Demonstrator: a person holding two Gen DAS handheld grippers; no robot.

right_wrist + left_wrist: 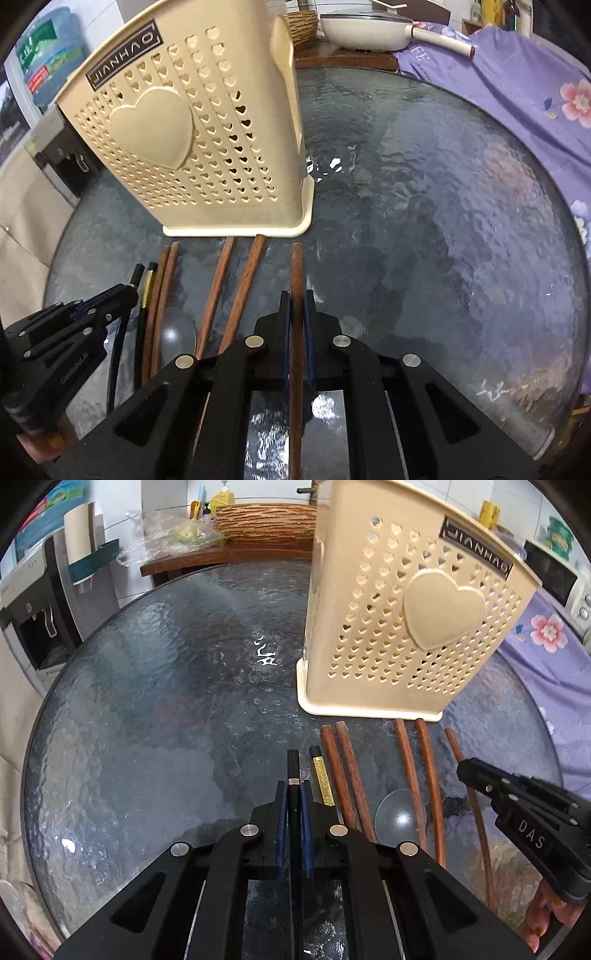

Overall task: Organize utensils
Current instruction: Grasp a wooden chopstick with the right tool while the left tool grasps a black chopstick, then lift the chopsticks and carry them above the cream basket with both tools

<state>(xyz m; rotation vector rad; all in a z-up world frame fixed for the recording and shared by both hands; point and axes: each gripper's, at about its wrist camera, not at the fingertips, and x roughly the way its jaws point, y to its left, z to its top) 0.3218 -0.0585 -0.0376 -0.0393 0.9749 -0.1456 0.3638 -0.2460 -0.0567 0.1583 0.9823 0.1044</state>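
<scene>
The left gripper (294,794) is clamped on a black chopstick (293,764), the right gripper (296,306) on a brown chopstick (296,266), both lying on the glass table (147,701) before the beige holder (406,609). Light, stiff, slippery sticks are judged best gripped near the thick end.

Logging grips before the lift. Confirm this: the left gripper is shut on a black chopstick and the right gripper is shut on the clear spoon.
Wrong on the right side. The right gripper is shut on a brown wooden chopstick, as the right wrist view shows; the clear spoon lies untouched on the table. The left gripper is indeed shut on a black chopstick.
</scene>
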